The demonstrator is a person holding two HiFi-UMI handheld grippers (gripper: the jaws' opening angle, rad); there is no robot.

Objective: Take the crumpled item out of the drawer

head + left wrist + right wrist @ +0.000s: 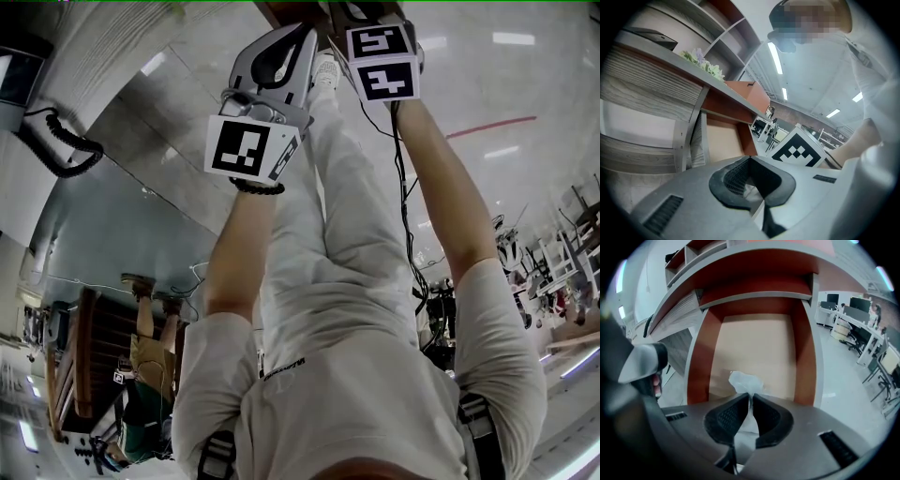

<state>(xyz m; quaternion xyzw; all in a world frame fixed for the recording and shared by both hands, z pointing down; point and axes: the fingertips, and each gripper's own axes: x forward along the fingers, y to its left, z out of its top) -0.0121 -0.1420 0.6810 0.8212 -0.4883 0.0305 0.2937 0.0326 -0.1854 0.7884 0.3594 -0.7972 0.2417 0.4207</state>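
While the right gripper [751, 395] is clenched on the crumpled item [744, 381], it has only a thin twisted neck of that white paper between its pads, and that's the worry. The wad's puffy head stands just above the jaw tips, seen against the tan floor of the open drawer [699, 357], and a loose tail hangs down behind the pads. My read: the item is up off the drawer floor, but I can't tell if it has cleared the front edge.

So what goes wrong from here? A sharp pull could tear that narrow neck or let it slide out of the pinch, and the paper would drop straight back in. The desk top [754, 275] overhangs the drawer closely, so a lift that goes too high could brush the wad against it and strip it loose. A slow, level draw outward looks safest.

Over on the other side, the left gripper [750, 160] has its jaws together on nothing, held off beside the drawer and out of the way. Around them: a spray of artificial flowers [704, 63] on the shelf, a coiled cord [56, 142] on the wall side, and office desks and chairs [862, 326] well apart to the right.
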